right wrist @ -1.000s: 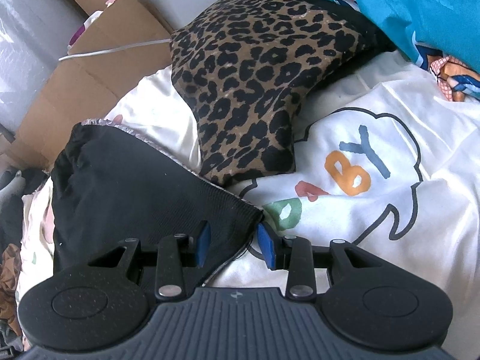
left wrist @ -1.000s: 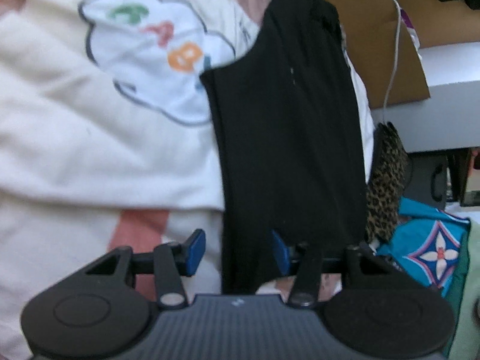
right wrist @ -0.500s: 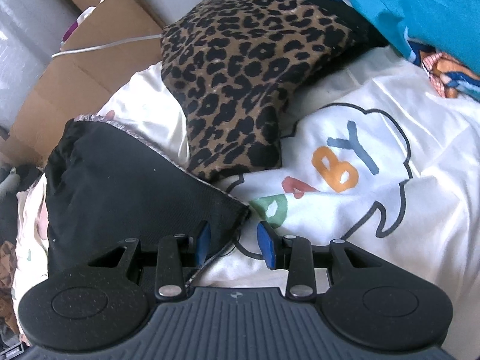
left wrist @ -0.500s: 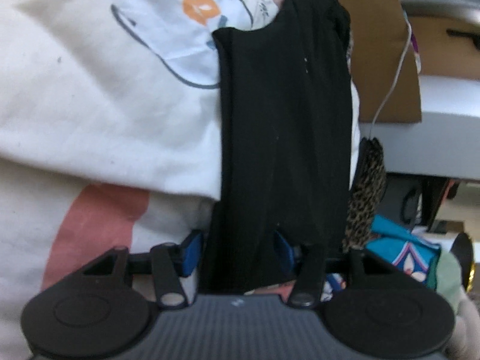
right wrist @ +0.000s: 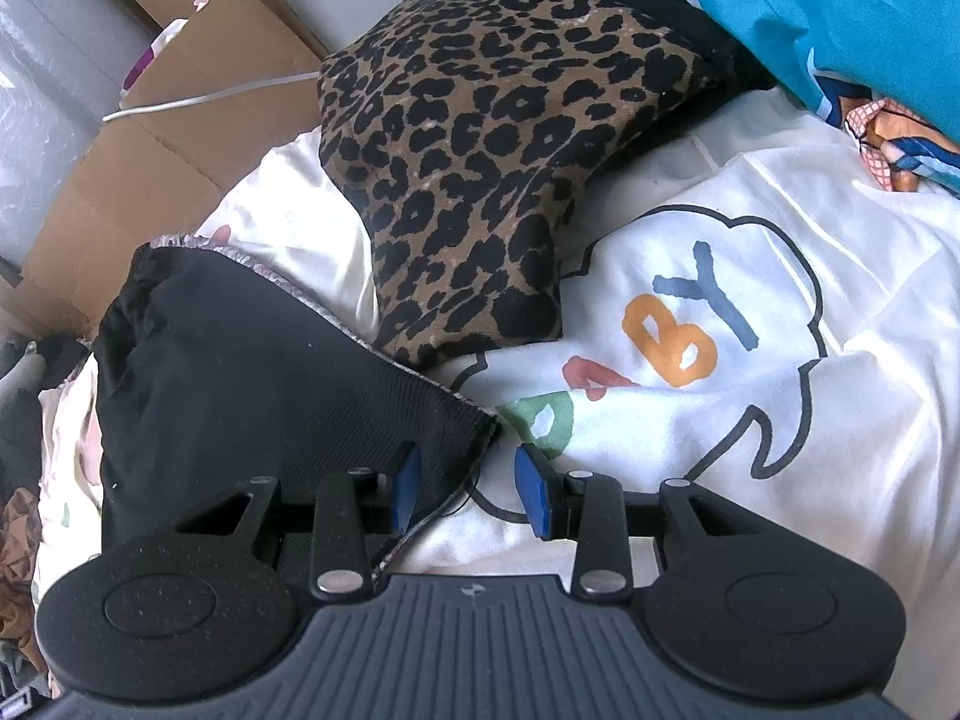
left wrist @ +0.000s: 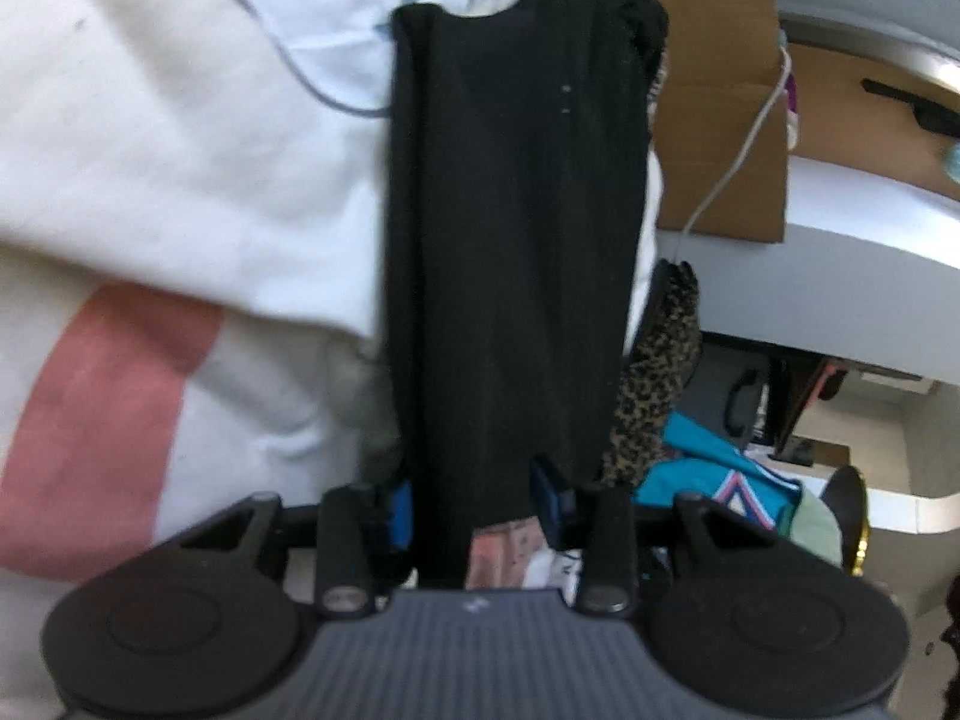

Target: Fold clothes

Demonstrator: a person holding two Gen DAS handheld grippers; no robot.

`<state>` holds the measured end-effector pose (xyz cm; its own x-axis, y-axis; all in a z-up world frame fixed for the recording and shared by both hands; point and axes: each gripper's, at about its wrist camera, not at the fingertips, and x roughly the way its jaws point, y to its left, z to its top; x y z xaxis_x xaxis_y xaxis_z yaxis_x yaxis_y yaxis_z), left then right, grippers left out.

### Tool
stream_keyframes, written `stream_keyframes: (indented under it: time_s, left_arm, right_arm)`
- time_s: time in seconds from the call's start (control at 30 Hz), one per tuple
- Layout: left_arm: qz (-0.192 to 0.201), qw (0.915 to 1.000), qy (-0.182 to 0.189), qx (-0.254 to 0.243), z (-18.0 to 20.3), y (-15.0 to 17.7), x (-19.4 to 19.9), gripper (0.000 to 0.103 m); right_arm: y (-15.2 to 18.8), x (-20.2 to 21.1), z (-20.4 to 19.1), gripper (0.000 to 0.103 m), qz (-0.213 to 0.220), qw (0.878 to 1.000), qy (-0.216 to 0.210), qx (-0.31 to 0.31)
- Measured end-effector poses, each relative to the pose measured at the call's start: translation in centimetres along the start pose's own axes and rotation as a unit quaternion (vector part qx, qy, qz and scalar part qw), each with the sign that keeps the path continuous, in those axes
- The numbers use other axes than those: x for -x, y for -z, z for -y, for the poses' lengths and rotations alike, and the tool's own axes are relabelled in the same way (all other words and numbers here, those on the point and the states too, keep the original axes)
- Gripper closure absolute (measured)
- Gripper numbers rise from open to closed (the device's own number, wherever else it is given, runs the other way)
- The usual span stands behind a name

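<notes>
A black garment point(left wrist: 516, 240) lies stretched over a white cloth printed with a cloud and coloured letters point(right wrist: 690, 330). In the left wrist view its near end runs between the blue pads of my left gripper point(left wrist: 474, 504). Those jaws are closing around the cloth and the pads point(left wrist: 399, 507) sit at its edges without visibly squeezing it. In the right wrist view the black garment point(right wrist: 240, 372) ends in a corner just inside my right gripper point(right wrist: 468, 480). That gripper is open, with its left pad point(right wrist: 405, 483) over the corner and its right pad over white cloth.
A leopard-print cloth point(right wrist: 480, 150) lies just beyond the black garment, with teal patterned fabric point(right wrist: 810, 18) behind it. Cardboard point(right wrist: 150, 168) with a white cable point(right wrist: 198, 99) stands at the bed's edge. The white cloth point(left wrist: 180, 150) carries a pink stripe point(left wrist: 102, 420).
My left gripper has sunk and rolled, so the black garment's end now sits between its pads, which have drawn closer. The right gripper has stayed put.
</notes>
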<state>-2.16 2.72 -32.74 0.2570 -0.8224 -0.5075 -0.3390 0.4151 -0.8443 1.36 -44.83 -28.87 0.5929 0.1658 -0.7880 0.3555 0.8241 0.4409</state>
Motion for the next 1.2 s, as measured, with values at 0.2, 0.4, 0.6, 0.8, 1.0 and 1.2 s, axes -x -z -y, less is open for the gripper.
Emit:
stream_keyframes:
  time_s: [0.2,0.4,0.6,0.8,1.0,1.2]
  left_arm:
    - [0.033,0.9985,-0.014,0.041,-2.4,-1.7,0.3,0.068]
    - [0.016,0.9997,-0.010,0.013,-1.8,-1.4,-1.4,0.074]
    - [0.007,0.9998,-0.010,0.019,-2.5,-1.4,-0.4,0.088]
    - [0.010,0.9994,-0.031,0.013,-2.5,-1.0,0.8,0.097]
    - [0.015,0.9969,-0.071,-0.029,-1.5,-0.7,2.5,0.099]
    - [0.016,0.9951,-0.089,-0.041,-0.7,-1.0,3.2,0.099]
  right_arm:
    - [-0.1,0.4,1.0,0.061,0.001,1.000,0.003,-0.007]
    - [0.0,0.3,1.3,0.061,-0.004,1.000,0.006,-0.001]
    - [-0.2,0.3,1.5,0.062,-0.006,1.000,0.001,0.000]
    - [-0.5,0.3,2.7,0.061,-0.018,0.999,-0.024,-0.031]
    - [-0.3,0.7,2.8,0.061,-0.020,0.998,-0.049,-0.031]
    - [-0.8,0.0,1.2,0.061,-0.028,0.997,-0.075,0.010]
